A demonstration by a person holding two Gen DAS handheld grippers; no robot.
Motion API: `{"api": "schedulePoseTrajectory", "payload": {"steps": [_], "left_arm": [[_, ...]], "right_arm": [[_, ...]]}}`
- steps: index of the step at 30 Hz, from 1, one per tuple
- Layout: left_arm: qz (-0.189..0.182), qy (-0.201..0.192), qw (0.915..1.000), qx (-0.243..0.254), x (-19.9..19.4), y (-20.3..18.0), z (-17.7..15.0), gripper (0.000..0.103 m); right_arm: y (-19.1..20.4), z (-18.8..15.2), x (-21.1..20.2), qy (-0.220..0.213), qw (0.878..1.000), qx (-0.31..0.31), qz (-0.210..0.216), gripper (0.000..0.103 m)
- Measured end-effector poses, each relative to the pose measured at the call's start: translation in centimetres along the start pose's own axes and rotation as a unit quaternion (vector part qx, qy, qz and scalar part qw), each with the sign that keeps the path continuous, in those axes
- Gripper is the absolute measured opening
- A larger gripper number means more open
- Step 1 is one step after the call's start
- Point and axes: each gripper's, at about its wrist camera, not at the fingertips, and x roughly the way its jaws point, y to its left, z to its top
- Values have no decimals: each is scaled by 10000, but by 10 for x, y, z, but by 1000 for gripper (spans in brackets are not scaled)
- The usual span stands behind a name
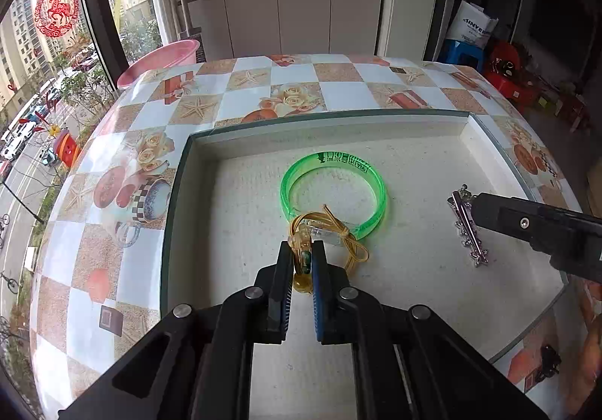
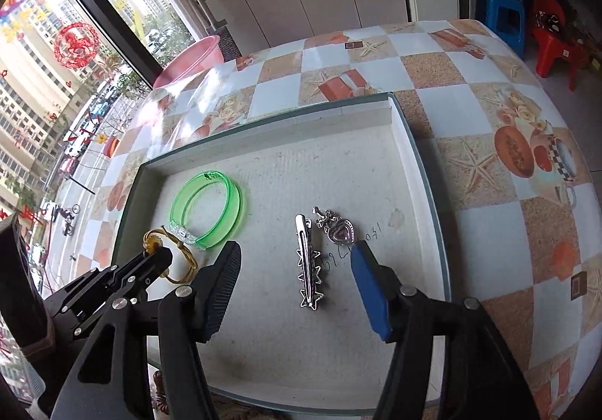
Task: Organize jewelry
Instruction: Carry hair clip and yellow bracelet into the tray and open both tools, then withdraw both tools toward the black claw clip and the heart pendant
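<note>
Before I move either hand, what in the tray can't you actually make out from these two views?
- Heart pendant: missing from the left wrist view, apparently behind the right tongs.
- Amber beaded cord: its beads sit pinched inside the left tongs, so their count is hidden.
- Green bangle: printing too small to read in either view.
- Handwriting on the tray floor: partly covered by the silver hair clip and right tongs' blue pad.

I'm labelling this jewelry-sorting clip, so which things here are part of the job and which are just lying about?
Part of the job:
- green bangle
- amber cord bracelet, clamped in the left hand-held gripper
- silver hair clip
- heart pendant
- tray
- right hand-held gripper, open

Just lying about:
- pink basin
- blue stool
- red stool
</note>
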Motion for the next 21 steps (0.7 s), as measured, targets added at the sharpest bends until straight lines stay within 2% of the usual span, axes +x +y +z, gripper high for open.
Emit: {"api": "schedulePoseTrajectory", "payload": {"steps": [2,3,4,5,7,10,13,15,19,21], "left_arm": [[10,-68,10000,25,-6,-1,0,22],[-16,-92,10000,7,-9,-1,1,27],[-36,-124,9999,-29,-13,1,1,70],[3,-200,9997,-106,-17,2,1,103],[30,-439,9989,-172,-27,4,1,103],[-30,-279,9994,-207,-27,4,3,103],[-58,-416,9989,-201,-38,5,-2,103],[-45,-538,9985,-133,-47,6,-7,103],[-185,-565,9982,-76,-65,14,-24,103],[-291,-537,9980,-148,-74,21,-34,103]], "right_arm": [[-2,1,-10,-108,9999,68,25,64],[-3,1,-15,-156,9998,93,37,65],[-5,1,-20,-206,9997,128,52,65],[-6,0,-25,-246,9995,168,65,69],[-11,-1,-32,-267,9992,261,142,77],[-17,-4,-36,-265,9988,377,157,78],[-23,-9,-42,-263,9982,507,198,78],[-25,-13,-47,-285,9977,564,255,87],[-27,-23,-61,-372,9972,538,365,89],[-26,-29,-69,-503,9968,492,377,103]]}}
